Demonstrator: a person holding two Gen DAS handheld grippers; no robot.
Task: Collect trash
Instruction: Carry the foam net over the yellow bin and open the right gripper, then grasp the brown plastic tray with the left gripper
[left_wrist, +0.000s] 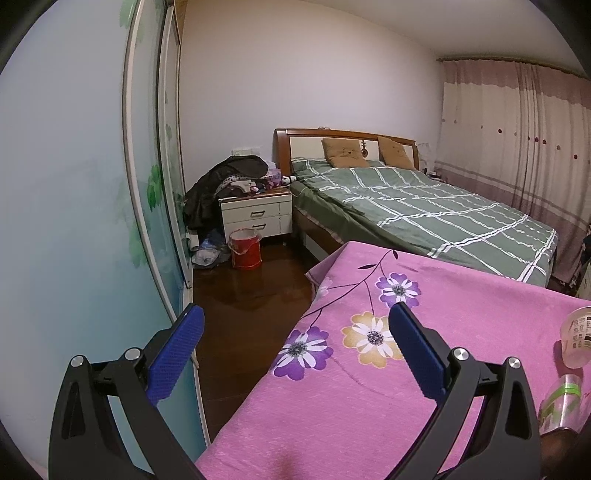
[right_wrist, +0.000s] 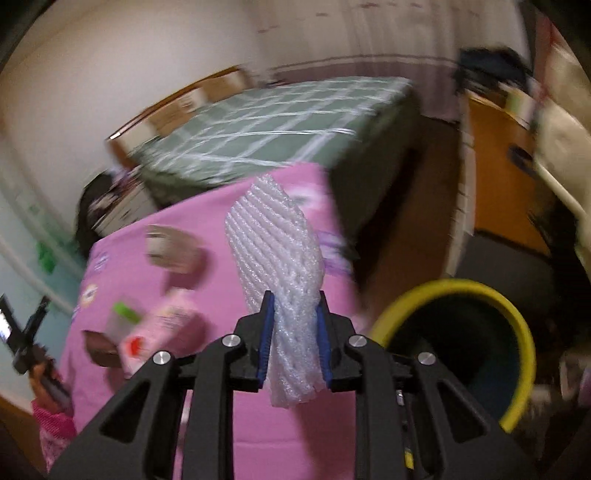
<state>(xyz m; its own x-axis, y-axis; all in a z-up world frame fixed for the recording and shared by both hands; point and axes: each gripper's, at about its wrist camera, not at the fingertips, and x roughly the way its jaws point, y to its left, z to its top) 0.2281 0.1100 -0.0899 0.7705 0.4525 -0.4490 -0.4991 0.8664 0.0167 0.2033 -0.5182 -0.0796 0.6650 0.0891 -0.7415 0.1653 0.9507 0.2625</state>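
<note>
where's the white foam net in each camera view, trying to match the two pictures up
Left wrist view: the white foam net is not in it; the left claw is open over the pink floral cloth.
Right wrist view: centre, white foam net pinched in the right claw, sticking up, beside the yellow-rimmed bin.
Shared landmark: the green checked bed behind the cloth.

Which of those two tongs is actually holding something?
The right tongs, clamped on a white foam net sleeve beside the yellow-rimmed bin. The left tongs gape open, empty, over the pink cloth.
</note>
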